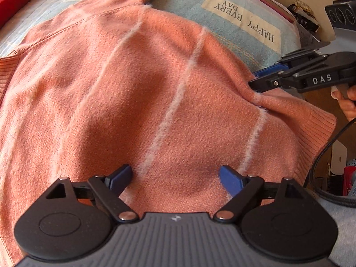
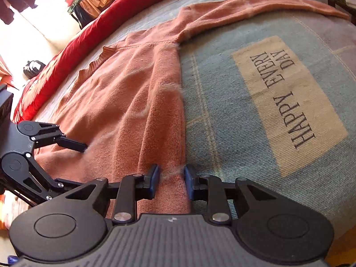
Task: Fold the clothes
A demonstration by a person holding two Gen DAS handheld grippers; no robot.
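Two tongs are at work on one garment, a salmon sweater point(image 1: 138, 84) with pale stripes, spread on a bed cover point(image 1: 233, 20) bearing a printed label point(image 1: 242, 20). Left wrist view: the left tongs point(image 1: 175, 175) stand spread wide over the sweater's body near the ribbed hem point(image 1: 316, 138), blue pads apart with nothing between them. The right tongs point(image 1: 255, 82) enter from the right at the sweater's side edge, where the cloth puckers against their tip; a hand point(image 1: 349, 102) holds them at the frame edge. Right wrist view: the right tongs point(image 2: 171, 181) straddle that side edge near the hem, a strip of knit lying between the pads, which are narrowed but show gaps to the cloth; whether they have bitten cannot be told. The left tongs point(image 2: 73, 144) lie to the left on the sweater's body. The sweater's long axis runs away from both tongs toward the collar point(image 2: 98, 60), with one sleeve point(image 2: 255, 6) stretched out far right and a red blanket point(image 2: 89, 35) beyond. Judgement: the right tongs are nearer the edge, which lies directly ahead of them; any fold turns on carrying that edge leftward across the body.
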